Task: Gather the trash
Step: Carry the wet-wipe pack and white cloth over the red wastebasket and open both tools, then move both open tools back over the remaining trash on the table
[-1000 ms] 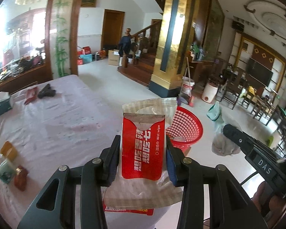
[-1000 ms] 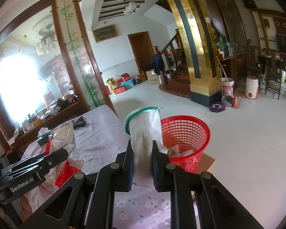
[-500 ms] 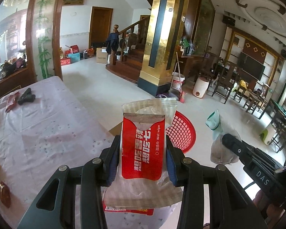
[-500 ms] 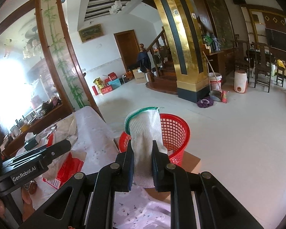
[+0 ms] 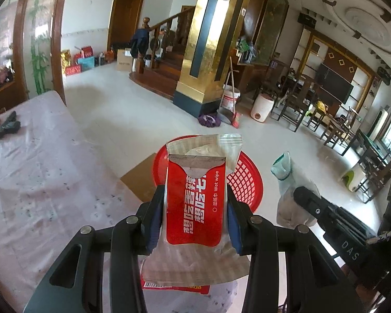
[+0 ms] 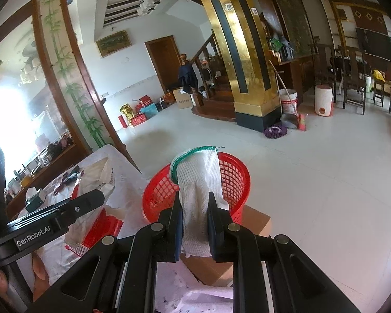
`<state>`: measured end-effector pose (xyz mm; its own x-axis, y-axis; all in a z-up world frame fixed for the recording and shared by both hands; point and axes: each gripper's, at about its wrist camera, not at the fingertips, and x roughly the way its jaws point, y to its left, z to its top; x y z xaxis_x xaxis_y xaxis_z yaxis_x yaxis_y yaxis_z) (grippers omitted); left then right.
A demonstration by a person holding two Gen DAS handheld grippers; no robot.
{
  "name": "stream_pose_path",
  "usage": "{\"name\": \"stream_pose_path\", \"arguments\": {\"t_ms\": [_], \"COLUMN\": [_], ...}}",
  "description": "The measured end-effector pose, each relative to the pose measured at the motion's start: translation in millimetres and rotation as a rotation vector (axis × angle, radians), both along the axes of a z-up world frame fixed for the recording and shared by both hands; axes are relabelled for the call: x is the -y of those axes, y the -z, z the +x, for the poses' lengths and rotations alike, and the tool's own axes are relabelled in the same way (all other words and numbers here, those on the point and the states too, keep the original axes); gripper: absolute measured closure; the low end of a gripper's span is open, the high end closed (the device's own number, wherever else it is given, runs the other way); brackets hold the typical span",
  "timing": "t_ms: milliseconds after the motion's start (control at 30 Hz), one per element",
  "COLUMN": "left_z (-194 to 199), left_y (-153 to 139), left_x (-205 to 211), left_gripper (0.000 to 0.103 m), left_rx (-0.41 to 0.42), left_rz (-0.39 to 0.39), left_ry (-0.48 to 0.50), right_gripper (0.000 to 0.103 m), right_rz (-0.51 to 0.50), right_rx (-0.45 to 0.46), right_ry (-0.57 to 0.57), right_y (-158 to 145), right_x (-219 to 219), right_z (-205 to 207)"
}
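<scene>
Red and glossy, a wet-wipe pack [image 5: 195,203] is pinched upright by the left tool [image 5: 194,221], a crumpled clear wrapper [image 5: 195,266] clamped in with it behind and below. Just beyond the pack's top edge a red basket [image 5: 243,180] is seen on a cardboard box [image 5: 140,180] on the floor, beside the edge of the pink-clothed tabletop [image 5: 39,177]. Off to the right, the right tool [image 5: 297,198] is glimpsed from the side with a white glove [image 5: 286,182] sticking up from it.

Over in the right wrist view, that glove [image 6: 198,198], white knit with a green cuff, is squeezed between the narrowed fingers of the right tool [image 6: 195,224], cuff end up and overlapping the basket [image 6: 159,195] just behind it. At the left edge the left tool [image 6: 91,203] is caught side-on, the wrapper [image 6: 101,180] and red pack [image 6: 101,229] gripped in it above the tabletop [image 6: 133,203]. The basket's box [image 6: 255,221] is partly hidden by the tool.
</scene>
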<state>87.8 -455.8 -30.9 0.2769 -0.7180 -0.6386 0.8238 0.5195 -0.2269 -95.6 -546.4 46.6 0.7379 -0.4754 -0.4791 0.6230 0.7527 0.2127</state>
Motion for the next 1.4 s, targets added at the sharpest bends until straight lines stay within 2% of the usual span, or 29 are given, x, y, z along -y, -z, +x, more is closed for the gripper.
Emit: {"name": "stream_pose_path", "arguments": {"t_ms": [233, 467, 667, 933, 1067, 1100, 1133, 1200, 1233, 1333, 1400], "left_z": [22.9, 39.7, 61.0, 70.2, 72.2, 72.2, 72.9, 74.3, 74.3, 71.6, 65.5], "left_y": [9.3, 18.0, 27.6, 39.4, 37.6, 35.6, 34.9, 30.5, 25.6, 7.1, -8.4], "left_x": [28.2, 54.2, 72.1, 90.1, 92.8, 92.0, 92.5, 90.1, 87.1, 68.0, 42.3], "left_gripper": [0.062, 0.062, 0.062, 0.062, 0.062, 0.059, 0.057, 0.047, 0.046, 0.041, 0.032], "left_rx": [-0.067, -0.088, -0.182, -0.225, -0.228, -0.233, -0.240, -0.252, -0.253, -0.227, -0.186], "left_rz": [-0.003, 0.031, 0.033, 0.054, 0.039, 0.032, 0.025, 0.020, 0.013, -0.016, -0.047], "left_ry": [0.026, 0.028, 0.012, 0.002, 0.012, 0.014, 0.017, 0.010, -0.002, -0.031, -0.066], "right_gripper": [0.087, 0.087, 0.087, 0.085, 0.083, 0.082, 0.078, 0.067, 0.063, 0.053, 0.050], "right_rz": [0.024, 0.069, 0.098, 0.113, 0.119, 0.121, 0.124, 0.129, 0.128, 0.120, 0.108], "right_rx": [-0.002, -0.003, 0.000, -0.028, -0.033, -0.027, -0.024, -0.015, -0.013, 0.008, 0.016], "right_ry": [0.010, -0.012, -0.041, -0.029, -0.027, -0.030, -0.030, -0.023, -0.016, -0.010, -0.012], "right_y": [7.3, 17.0, 25.7, 36.5, 40.2, 40.6, 40.6, 39.7, 38.3, 30.2, 23.8], "right_x": [22.6, 44.6, 54.1, 61.1, 63.9, 64.4, 65.1, 66.1, 65.7, 61.3, 55.4], "right_z": [8.2, 25.9, 43.9, 59.5, 58.7, 57.6, 56.7, 53.3, 51.8, 43.5, 40.3]}}
